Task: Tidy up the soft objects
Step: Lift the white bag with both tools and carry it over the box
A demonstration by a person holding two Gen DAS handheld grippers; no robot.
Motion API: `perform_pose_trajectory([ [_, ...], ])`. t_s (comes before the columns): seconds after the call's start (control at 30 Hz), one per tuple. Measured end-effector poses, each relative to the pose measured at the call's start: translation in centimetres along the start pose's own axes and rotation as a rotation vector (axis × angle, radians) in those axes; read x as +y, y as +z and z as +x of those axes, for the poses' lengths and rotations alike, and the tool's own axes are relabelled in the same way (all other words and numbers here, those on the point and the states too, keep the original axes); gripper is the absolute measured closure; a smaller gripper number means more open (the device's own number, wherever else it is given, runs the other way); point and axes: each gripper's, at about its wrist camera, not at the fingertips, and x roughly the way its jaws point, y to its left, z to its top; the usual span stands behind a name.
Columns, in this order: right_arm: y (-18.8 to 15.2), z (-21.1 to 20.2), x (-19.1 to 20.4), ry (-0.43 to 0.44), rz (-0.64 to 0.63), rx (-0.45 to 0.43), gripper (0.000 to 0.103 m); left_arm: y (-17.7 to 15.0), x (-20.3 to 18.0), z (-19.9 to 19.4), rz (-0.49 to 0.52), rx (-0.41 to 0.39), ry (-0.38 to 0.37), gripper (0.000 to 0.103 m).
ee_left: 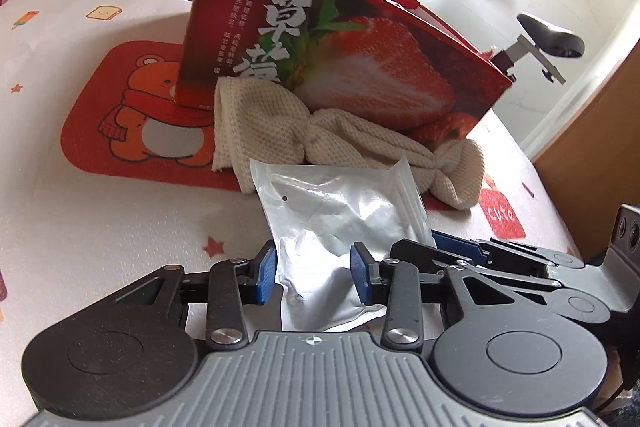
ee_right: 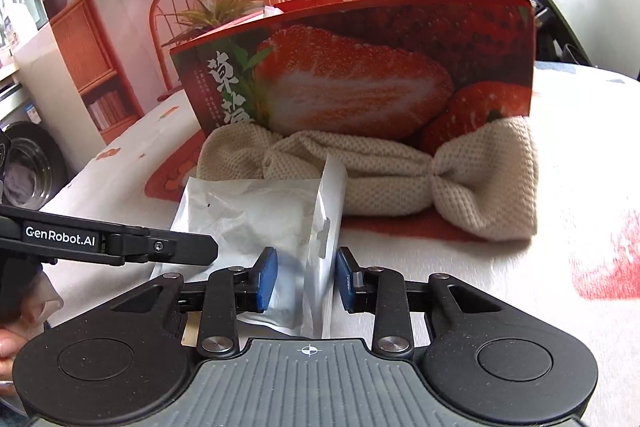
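A silver foil pouch (ee_left: 332, 223) lies on the patterned tablecloth, in front of a cream knitted cloth (ee_left: 360, 143) that is bunched like a bow. My left gripper (ee_left: 314, 277) is shut on the pouch's near end, with both blue pads against the foil. In the right wrist view the same pouch (ee_right: 248, 215) has its right edge folded upright. My right gripper (ee_right: 306, 279) is shut on that side, one pad on the foil and the other against the flap. The left gripper (ee_right: 208, 251) reaches in from the left; the right gripper's fingers (ee_left: 452, 243) show beside the pouch.
A tall red strawberry box (ee_left: 360, 47) (ee_right: 360, 75) stands open-topped right behind the knitted cloth (ee_right: 400, 179). Under them lies a red bear mat (ee_left: 140, 115). A person's hand (ee_right: 8, 347) shows at the lower left. An exercise bike (ee_left: 548, 39) stands beyond the table.
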Motion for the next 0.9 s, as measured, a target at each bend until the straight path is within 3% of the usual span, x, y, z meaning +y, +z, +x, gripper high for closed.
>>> perform_pose_trajectory([
  [0.17, -0.8, -1.0, -0.3, 0.016, 0.027, 0.005, 0.075, -0.8, -0.5, -0.6, 0.025, 0.012, 0.024, 0.068],
  [0.63, -1.5, -2.1, -0.8, 0.037, 0.121, 0.011, 0.075, -1.9, -0.6, -1.8, 0.055, 0.02, 0.033, 0.068],
  [0.7, -1.6, -2.2, -1.3, 0.049, 0.152, 0.005, 0.083, -1.9, -0.6, -1.7, 0.057, 0.019, 0.032, 0.068],
  [0.9, -1.7, -2.0, -1.3, 0.052, 0.149, 0.004, 0.086, -1.8, -0.6, -1.6, 0.061, 0.014, 0.031, 0.068],
])
